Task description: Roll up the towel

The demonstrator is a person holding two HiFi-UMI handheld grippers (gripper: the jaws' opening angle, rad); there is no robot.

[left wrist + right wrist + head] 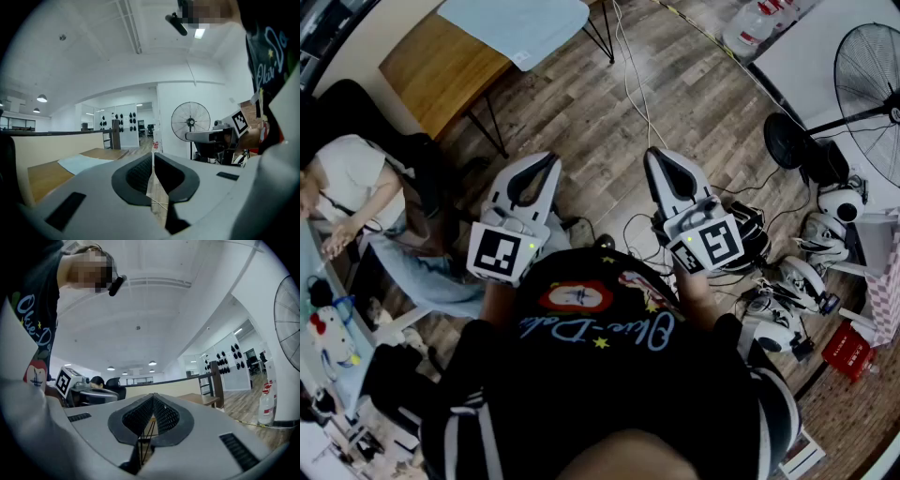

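Note:
The pale blue towel (520, 23) lies flat on a wooden table (431, 66) at the top of the head view, well ahead of both grippers. It shows again as a light patch (82, 163) on the tabletop in the left gripper view. My left gripper (546, 161) and right gripper (656, 155) are held side by side close to my chest, over the wooden floor. Both are shut, with nothing between their jaws. In its own view the left gripper (153, 153) has its pads together, and so does the right gripper (153, 395) in its view.
A person (347, 178) sits at a desk on the left. A standing fan (872, 66) is at the right, with white robot parts (797, 281) and cables (628, 84) on the floor near it. A plastic bottle (759, 23) stands at the top right.

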